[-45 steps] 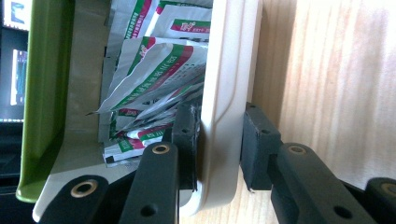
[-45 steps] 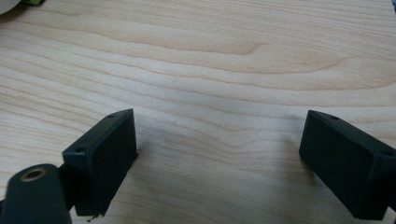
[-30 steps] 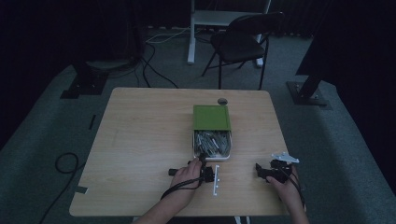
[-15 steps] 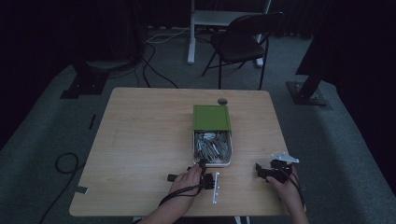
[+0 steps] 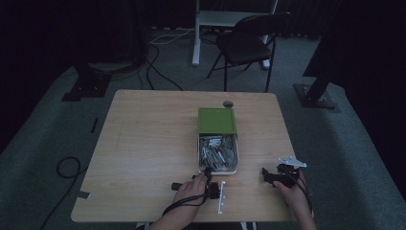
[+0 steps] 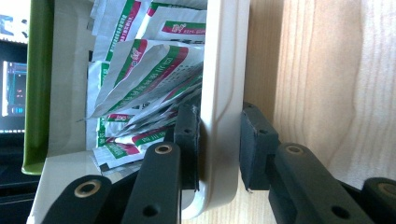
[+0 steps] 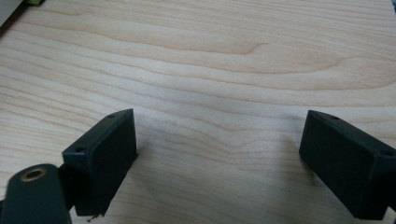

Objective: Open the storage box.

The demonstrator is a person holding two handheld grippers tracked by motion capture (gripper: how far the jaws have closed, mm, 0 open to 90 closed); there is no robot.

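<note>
Sachets (image 6: 140, 70) fill white box (image 6: 219, 93) (green lid (image 5: 217, 120) open); left hand-held gripper (image 6: 218, 140) clamps wall.

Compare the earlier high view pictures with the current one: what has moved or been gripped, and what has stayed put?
The left gripper has edged up to the near wall of the white box of sachets, and its jaws now straddle that wall, closed on it. The right gripper stayed open on the table at the right. The box, its green lid and the white strip lie as before.
</note>
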